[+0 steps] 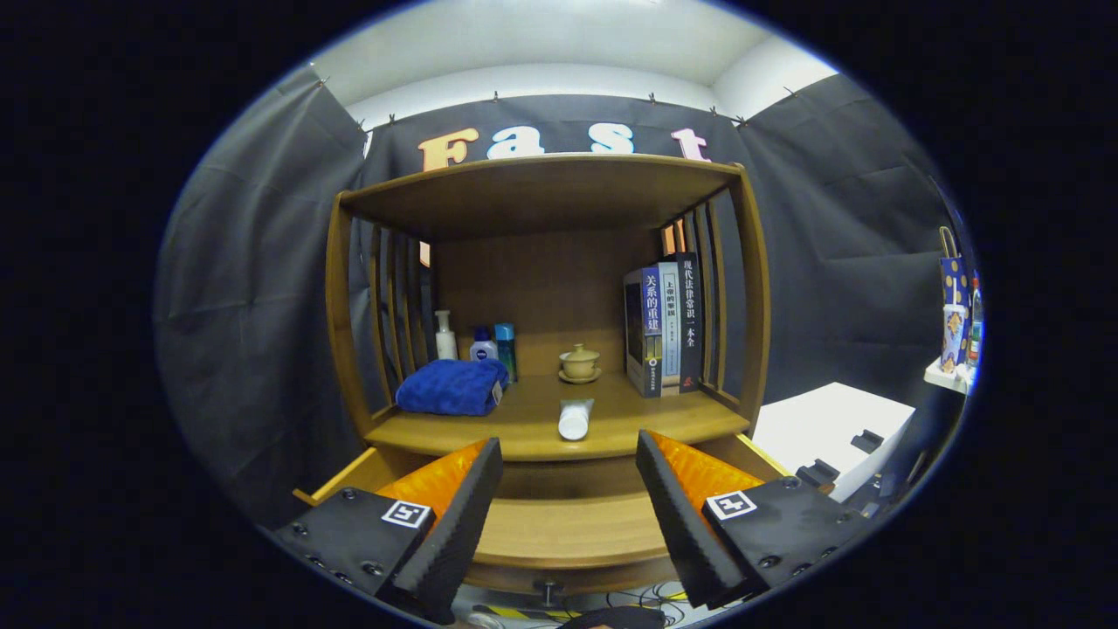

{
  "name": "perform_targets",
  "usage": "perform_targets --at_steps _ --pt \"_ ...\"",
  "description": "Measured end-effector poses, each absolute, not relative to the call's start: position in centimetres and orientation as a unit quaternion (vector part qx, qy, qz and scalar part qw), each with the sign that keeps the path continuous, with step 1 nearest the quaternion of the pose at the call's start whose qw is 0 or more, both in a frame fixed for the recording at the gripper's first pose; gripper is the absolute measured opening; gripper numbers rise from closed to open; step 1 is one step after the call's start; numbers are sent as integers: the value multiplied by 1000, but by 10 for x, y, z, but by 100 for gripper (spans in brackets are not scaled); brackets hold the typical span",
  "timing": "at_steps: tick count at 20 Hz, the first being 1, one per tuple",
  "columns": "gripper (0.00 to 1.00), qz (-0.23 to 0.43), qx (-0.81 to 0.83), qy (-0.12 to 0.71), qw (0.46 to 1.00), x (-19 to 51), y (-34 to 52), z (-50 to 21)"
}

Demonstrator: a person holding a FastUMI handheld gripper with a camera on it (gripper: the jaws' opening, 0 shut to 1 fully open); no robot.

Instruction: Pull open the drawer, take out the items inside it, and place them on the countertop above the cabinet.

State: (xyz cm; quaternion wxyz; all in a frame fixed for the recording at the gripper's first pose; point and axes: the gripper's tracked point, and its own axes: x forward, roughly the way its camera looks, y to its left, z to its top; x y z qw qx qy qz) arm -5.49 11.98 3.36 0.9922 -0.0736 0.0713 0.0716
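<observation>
Gripper view: drawer (pixel 559 524) stands open and looks empty; white tube (pixel 575 419) lies on the countertop (pixel 664 419); gripper (pixel 568 489) fingers wide, holding nothing. Nearly finished, I'd judge.

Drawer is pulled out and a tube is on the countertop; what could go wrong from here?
The white tube lies on its side at the countertop's front edge, pointing outward; a nudge might roll it off into the open drawer. The gripper is open, holding nothing, above the drawer, so lifting straight up could catch that edge. The blue towel and teacup leave limited placing room.
</observation>
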Motion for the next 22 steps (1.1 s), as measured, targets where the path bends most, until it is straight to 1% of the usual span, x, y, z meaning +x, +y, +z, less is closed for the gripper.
perform_targets --at_steps 5,10,17,18,22 --pt "99 60 -80 71 992 -78 109 4" --pt "99 58 -70 102 991 -96 100 -40" --pt "99 46 -92 141 985 -92 86 -90" --pt "99 54 -90 151 983 -93 89 -97" --pt "99 51 -101 151 982 -91 87 -104"
